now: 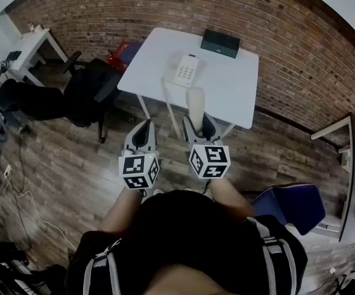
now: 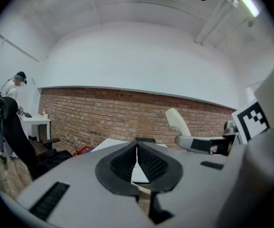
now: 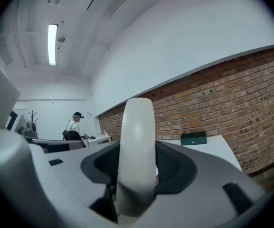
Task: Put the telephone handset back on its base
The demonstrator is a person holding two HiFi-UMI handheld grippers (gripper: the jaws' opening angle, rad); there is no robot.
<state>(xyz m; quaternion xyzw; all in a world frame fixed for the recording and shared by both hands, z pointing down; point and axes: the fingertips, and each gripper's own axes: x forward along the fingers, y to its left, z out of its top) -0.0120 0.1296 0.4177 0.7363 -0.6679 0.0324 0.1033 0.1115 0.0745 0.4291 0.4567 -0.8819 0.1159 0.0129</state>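
Observation:
The white handset (image 1: 195, 105) stands upright between the jaws of my right gripper (image 1: 197, 125), which is shut on it and held in front of the table's near edge. In the right gripper view the handset (image 3: 137, 151) fills the middle, the pads pressing both its sides. The phone base (image 1: 185, 71), white with a keypad, lies on the white table (image 1: 229, 91). My left gripper (image 1: 142, 133) hangs beside the right one, shut and holding nothing. In the left gripper view its pads (image 2: 148, 163) meet, a coiled cord (image 2: 142, 189) shows below them, and the handset (image 2: 178, 122) rises at right.
A dark green box (image 1: 220, 43) sits at the table's far edge by the brick wall (image 1: 165, 5). A black office chair (image 1: 91, 91) stands left of the table, a second white desk (image 1: 32, 45) further left, a blue seat (image 1: 294, 204) at lower right. A person (image 2: 12, 87) stands far off.

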